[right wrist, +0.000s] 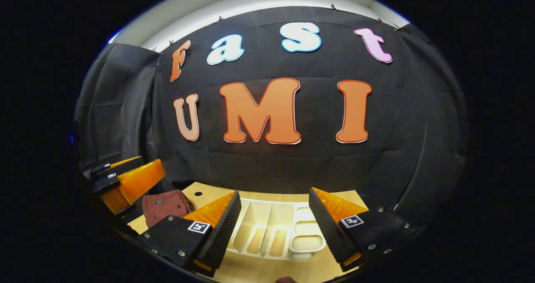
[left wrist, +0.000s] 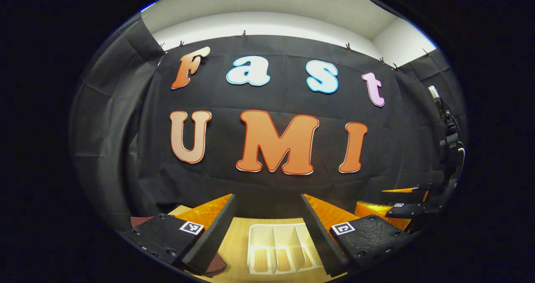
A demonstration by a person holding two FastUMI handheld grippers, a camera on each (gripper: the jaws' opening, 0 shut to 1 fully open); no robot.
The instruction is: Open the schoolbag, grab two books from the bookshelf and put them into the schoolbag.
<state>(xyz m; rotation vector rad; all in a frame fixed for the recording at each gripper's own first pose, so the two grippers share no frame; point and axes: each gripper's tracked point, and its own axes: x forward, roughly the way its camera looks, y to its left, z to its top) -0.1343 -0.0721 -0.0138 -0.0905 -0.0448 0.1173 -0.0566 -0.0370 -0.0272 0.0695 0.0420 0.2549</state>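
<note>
White plastic bookshelf [right wrist: 273,228] (slotted dividers, a rounded tray at one end) lies on the pale wood-grain table [right wrist: 267,270]. Dark red fabric schoolbag [right wrist: 165,205] sits left of it, flat and soft. Left gripper [left wrist: 267,226]: jaws spread wide, holding nothing, ribbed pads. Right gripper [right wrist: 273,224]: likewise spread, empty. Black cloth wall [right wrist: 271,161] behind.

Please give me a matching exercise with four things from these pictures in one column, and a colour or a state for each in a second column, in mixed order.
Things:
1. schoolbag
2. rack
3. table
4. right gripper

Descriptions:
A. light wood
B. open, nothing between its fingers
C. dark red
D. white, with dividers

Pairs: 1-C, 2-D, 3-A, 4-B
</note>
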